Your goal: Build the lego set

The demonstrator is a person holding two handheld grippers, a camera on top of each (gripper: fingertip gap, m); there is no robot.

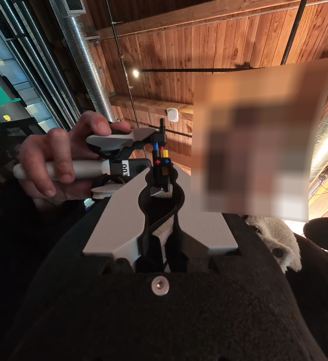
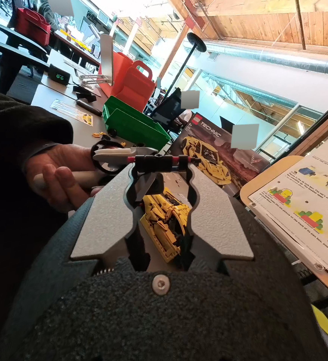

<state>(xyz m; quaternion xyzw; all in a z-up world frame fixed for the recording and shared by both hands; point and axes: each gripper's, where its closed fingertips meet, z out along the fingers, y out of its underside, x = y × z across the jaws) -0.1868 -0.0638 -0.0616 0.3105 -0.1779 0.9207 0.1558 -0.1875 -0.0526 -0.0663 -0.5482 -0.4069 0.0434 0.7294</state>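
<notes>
A small black lego assembly [image 1: 162, 162] with blue, red and yellow pins is held up in the air between both grippers. My left gripper [image 1: 164, 169] is shut on its lower part from the sides. My right gripper [image 2: 161, 166] holds the same assembly [image 2: 155, 161] lengthwise between its fingertips. In the left wrist view the right gripper's upper finger [image 1: 131, 134] presses the black connector on top. In the right wrist view a left finger [image 2: 139, 151] comes in from the left. A part-built yellow lego car [image 2: 165, 220] lies on the table below.
The lego box [image 2: 217, 156] stands behind the car. A green bin [image 2: 133, 125] and orange bins [image 2: 128, 78] sit farther back. Loose pieces [image 2: 102, 134] and a booklet [image 2: 71, 112] lie left. An instruction sheet on a board [image 2: 296, 195] is at the right. A person's dark jacket is close.
</notes>
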